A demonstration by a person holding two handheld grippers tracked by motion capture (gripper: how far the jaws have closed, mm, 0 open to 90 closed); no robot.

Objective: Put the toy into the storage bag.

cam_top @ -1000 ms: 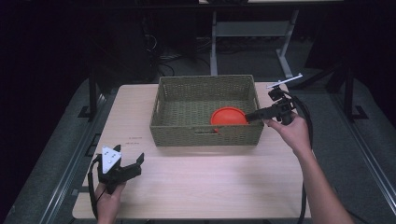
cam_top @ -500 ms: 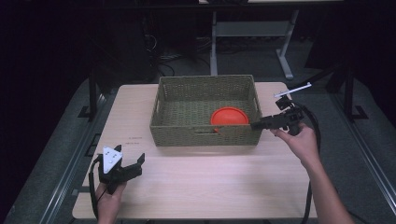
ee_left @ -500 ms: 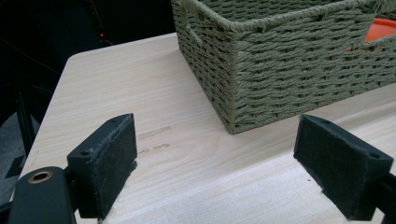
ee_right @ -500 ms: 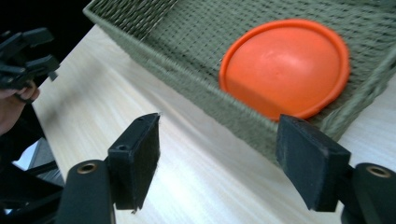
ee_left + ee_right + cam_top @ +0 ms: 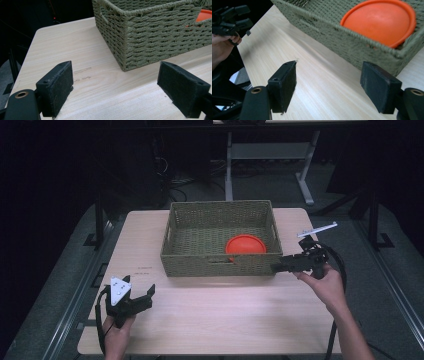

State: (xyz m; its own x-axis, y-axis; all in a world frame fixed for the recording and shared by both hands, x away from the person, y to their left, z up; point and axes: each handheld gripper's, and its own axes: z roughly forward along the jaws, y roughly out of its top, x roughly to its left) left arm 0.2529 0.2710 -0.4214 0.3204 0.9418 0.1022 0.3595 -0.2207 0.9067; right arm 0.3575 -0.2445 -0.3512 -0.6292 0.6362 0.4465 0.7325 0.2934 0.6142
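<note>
An olive woven basket (image 5: 200,265) stands at the table's far middle. In its near right corner lies an orange bowl (image 5: 245,245), upside down. My right gripper (image 5: 276,268) hovers just outside the basket's near right corner and points left along the front wall. Its jaws have just been opening and are open, with nothing between them. In the right gripper view, the right gripper (image 5: 329,65) faces the basket wall (image 5: 342,42), with the orange bowl (image 5: 379,22) behind it. My left gripper (image 5: 146,296) rests open at the near left. The left gripper (image 5: 115,65) faces the basket's corner (image 5: 155,37).
The light wooden table (image 5: 225,315) runs bare from the basket to the near edge between my hands. Dark floor, cables and a metal stand's legs (image 5: 305,185) lie beyond the far edge. The right gripper view catches my left hand and its gripper (image 5: 230,18) at upper left.
My right gripper has drawn back from the bowl's edge over the basket's right rim to outside the near right corner, lower down. The bowl stays in the basket. The left gripper has not moved.
</note>
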